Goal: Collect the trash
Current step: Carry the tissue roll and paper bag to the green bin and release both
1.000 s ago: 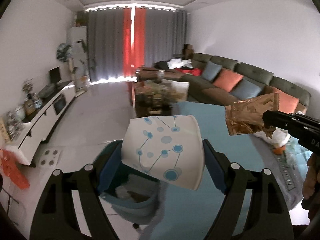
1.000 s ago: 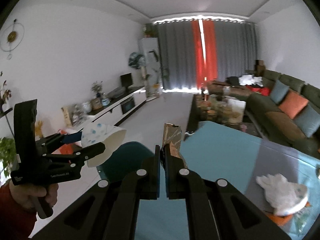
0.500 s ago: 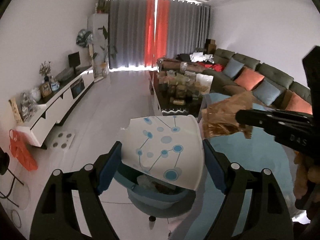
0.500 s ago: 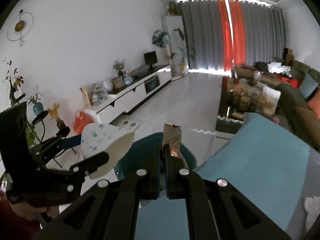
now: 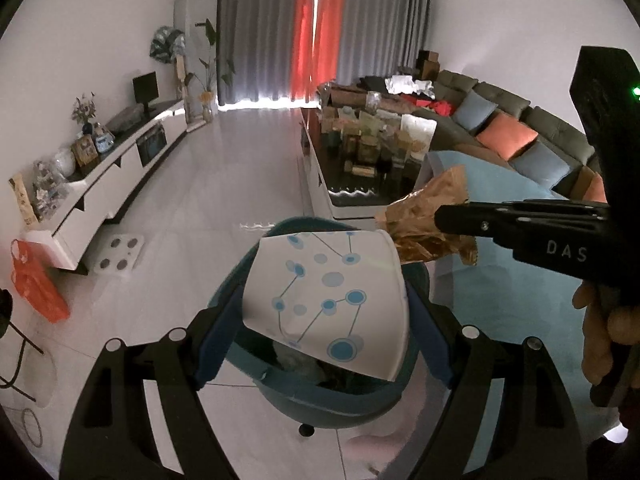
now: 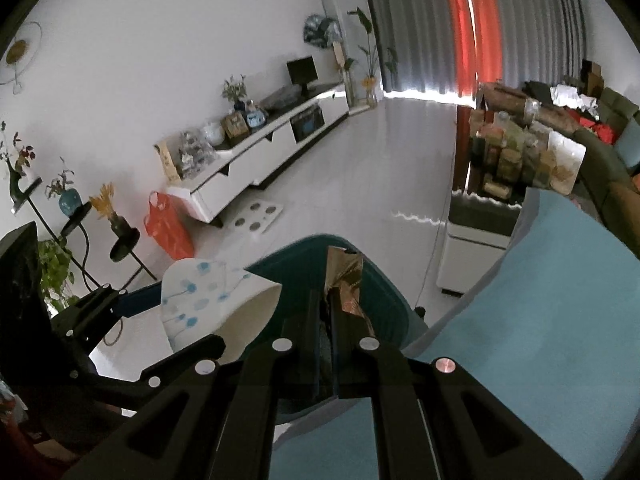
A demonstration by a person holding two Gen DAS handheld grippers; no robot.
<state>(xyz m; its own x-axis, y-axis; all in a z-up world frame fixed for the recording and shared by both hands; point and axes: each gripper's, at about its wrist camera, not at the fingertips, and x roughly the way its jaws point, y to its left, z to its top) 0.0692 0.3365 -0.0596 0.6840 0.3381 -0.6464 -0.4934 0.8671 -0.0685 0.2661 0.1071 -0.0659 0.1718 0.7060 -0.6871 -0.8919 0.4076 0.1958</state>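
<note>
A living room is showing through two fisheye views, and the thing that matters most is sitting lowest: a teal bin point(image 5: 332, 396), open-topped, standing on the pale floor just beside the edge of a table covered in a blue cloth point(image 5: 520, 300). Some rubbish is already lying inside it.

In the left wrist view, the left gripper point(image 5: 326, 312) is pointing down toward the bin, with the bin's mouth lying at about 6 o'clock from the fingertips — almost directly underneath. Its jaws are gripping a white paper cup point(image 5: 326, 300) printed with blue dots and lines. The cup is lying on its side, its long axis running roughly from 1 o'clock at the wide rim to 7 o'clock at the base, so it is hanging over the opening.

The right gripper point(image 6: 328, 308) is coming in from 3 o'clock in that same view, jaws pressed tight on a crumpled brown-gold wrapper point(image 6: 346, 280). The wrapper is hanging over the far rim of the bin, touching or nearly touching the cup's rim; which, I cannot tell.

Both pieces appear to be sitting above the bin, the cup more centrally — so the left hand looks better placed to let go first, judging only from this.
</note>
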